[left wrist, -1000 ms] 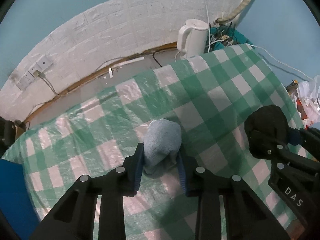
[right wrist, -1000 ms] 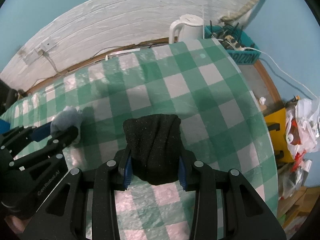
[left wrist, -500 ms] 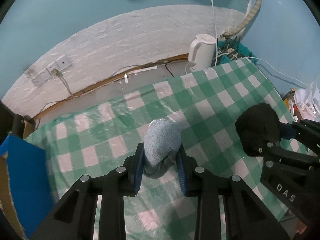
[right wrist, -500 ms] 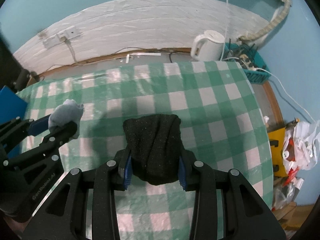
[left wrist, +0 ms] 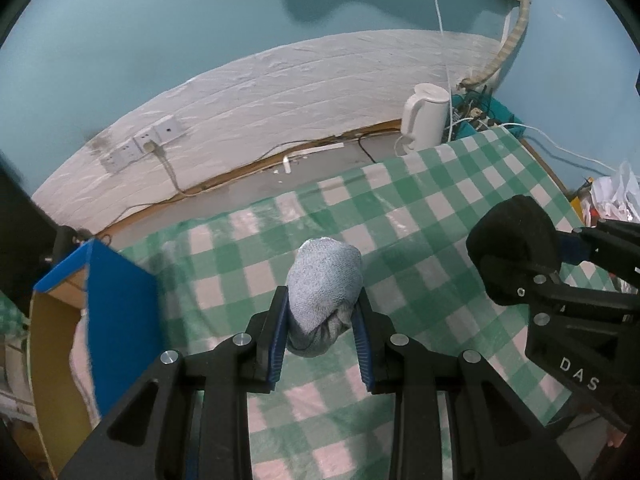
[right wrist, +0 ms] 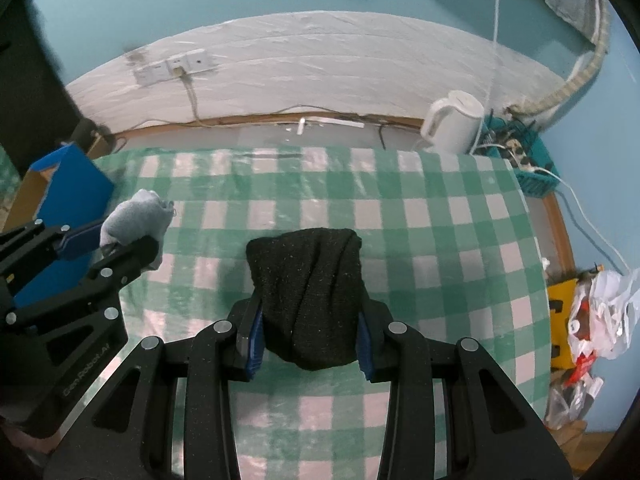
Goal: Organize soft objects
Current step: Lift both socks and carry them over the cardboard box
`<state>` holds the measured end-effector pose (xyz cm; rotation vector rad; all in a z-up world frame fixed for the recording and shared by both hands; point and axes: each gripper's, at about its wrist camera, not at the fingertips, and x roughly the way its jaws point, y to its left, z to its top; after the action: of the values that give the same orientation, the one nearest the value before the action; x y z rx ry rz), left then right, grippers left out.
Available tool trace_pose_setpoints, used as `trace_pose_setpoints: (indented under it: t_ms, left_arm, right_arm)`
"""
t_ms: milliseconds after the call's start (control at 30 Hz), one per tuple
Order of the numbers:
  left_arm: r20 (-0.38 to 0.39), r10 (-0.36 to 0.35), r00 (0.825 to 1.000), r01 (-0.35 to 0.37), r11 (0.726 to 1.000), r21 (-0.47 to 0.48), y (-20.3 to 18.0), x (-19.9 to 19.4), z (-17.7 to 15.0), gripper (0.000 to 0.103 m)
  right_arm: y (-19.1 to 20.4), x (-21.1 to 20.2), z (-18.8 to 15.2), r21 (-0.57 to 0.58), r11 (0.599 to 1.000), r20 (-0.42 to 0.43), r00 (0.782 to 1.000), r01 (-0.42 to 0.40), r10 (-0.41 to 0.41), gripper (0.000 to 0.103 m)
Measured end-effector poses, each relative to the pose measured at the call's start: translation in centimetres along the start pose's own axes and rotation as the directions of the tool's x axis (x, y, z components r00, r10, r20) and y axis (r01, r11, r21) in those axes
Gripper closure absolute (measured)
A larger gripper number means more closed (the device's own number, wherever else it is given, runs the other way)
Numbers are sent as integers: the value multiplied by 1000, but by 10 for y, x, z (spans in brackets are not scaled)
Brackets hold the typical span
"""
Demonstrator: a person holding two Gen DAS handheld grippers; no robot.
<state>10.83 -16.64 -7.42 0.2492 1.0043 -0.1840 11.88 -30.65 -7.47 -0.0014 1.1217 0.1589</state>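
Note:
My left gripper (left wrist: 320, 312) is shut on a rolled light-blue sock (left wrist: 324, 280), held in the air above the green checked tablecloth (left wrist: 420, 208). My right gripper (right wrist: 308, 320) is shut on a rolled black sock (right wrist: 308, 288), also lifted off the cloth. In the left wrist view the black sock (left wrist: 516, 248) and right gripper show at the right edge. In the right wrist view the light-blue sock (right wrist: 136, 220) and left gripper (right wrist: 116, 244) show at the left. A blue-lidded cardboard box (left wrist: 112, 312) stands at the table's left end.
A white kettle (left wrist: 424, 120) stands at the far right by a teal basket of cables (right wrist: 520, 152). Wall sockets (left wrist: 144, 144) with a cord sit on the white brick panel. Plastic bags (right wrist: 600, 312) lie off the table's right side.
Both grippers have risen and pulled back from the table with their socks still held. The view now takes in more wall, and the blue box has come into sight on the left.

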Motion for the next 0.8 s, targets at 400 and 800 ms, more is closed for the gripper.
trace_pose_setpoints:
  t_ms: [400, 800]
  left_arm:
    - [37, 36, 999, -34, 998, -47, 56, -46, -19, 73]
    - [36, 76, 996, -72, 992, -107, 109, -73, -47, 73]
  right_arm:
    - [58, -17, -1, -99, 994, 9, 999, -43, 44, 67]
    - [119, -33, -3, -204, 974, 20, 994, -97, 103, 67]
